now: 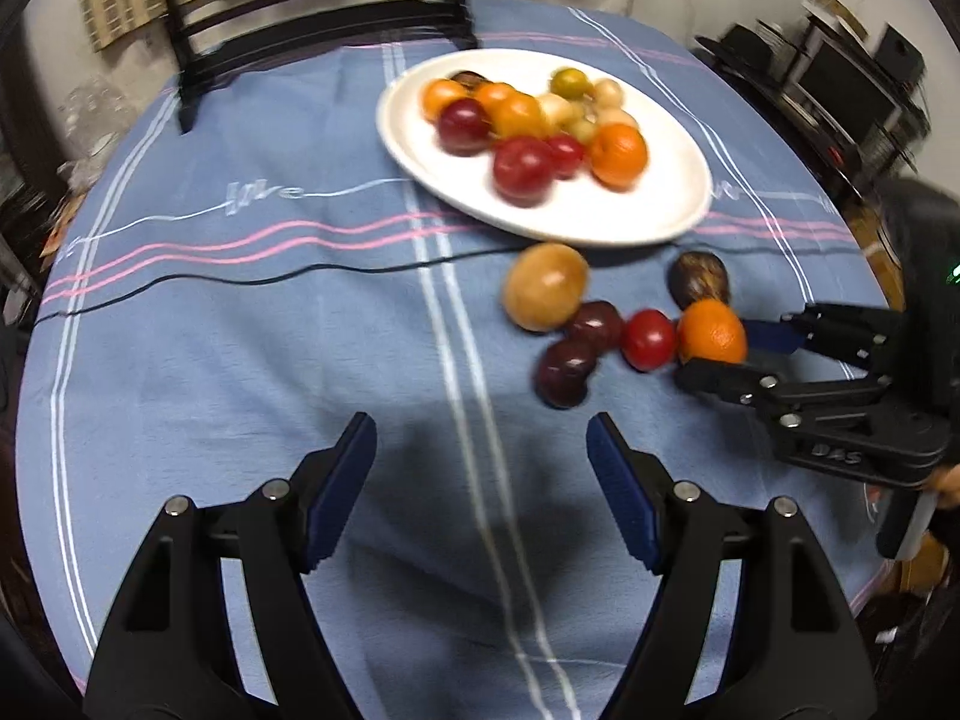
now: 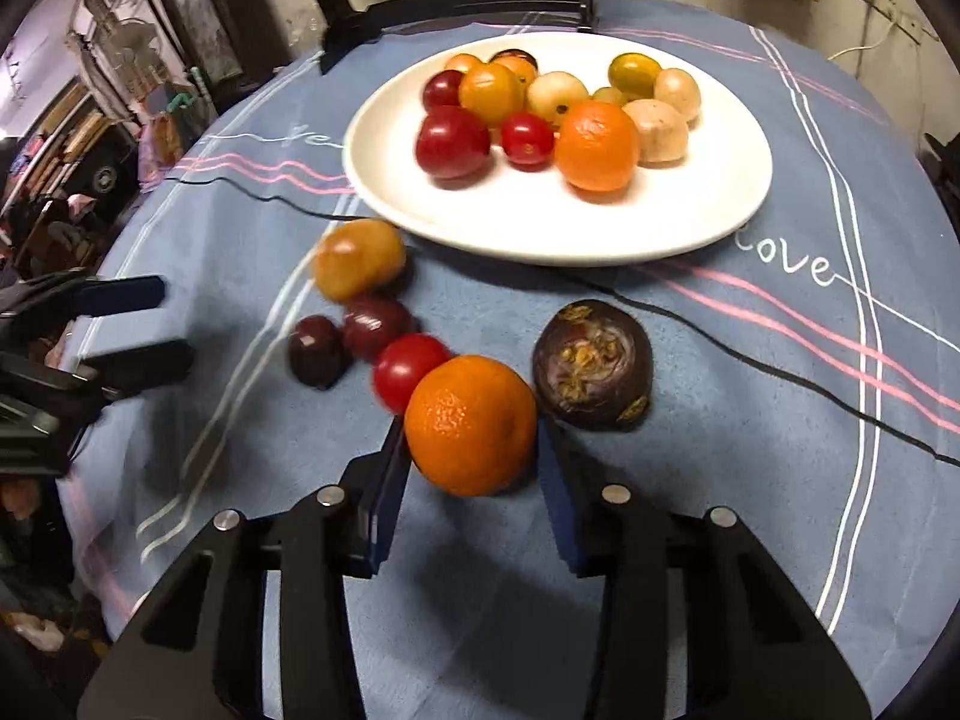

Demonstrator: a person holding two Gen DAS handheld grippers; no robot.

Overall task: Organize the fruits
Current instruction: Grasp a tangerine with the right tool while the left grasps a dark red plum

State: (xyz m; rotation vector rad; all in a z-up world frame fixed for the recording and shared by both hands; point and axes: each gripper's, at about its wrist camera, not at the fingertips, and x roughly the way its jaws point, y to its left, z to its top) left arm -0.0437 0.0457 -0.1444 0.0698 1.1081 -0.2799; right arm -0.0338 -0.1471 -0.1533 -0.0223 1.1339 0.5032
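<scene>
Right fingers [image 2: 390, 474] flanking orange [image 2: 471, 423], contact unclear, plate fruit [image 1: 522, 168] blurred

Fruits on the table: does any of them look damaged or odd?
Yes. The dark purple fruit on the blue cloth, just right of the orange between the right gripper fingers, has a wrinkled skin with yellowish crusty patches. The rest look sound.

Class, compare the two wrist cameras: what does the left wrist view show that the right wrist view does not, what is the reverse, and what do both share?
Only the left wrist view shows the whole right gripper from the side, and shelving at the right edge. Only the right wrist view shows the word "love" stitched on the tablecloth and the dark fruit's mottled top. Both share the white plate of fruit, the loose orange between the right gripper's fingers, and the black cable.
</scene>
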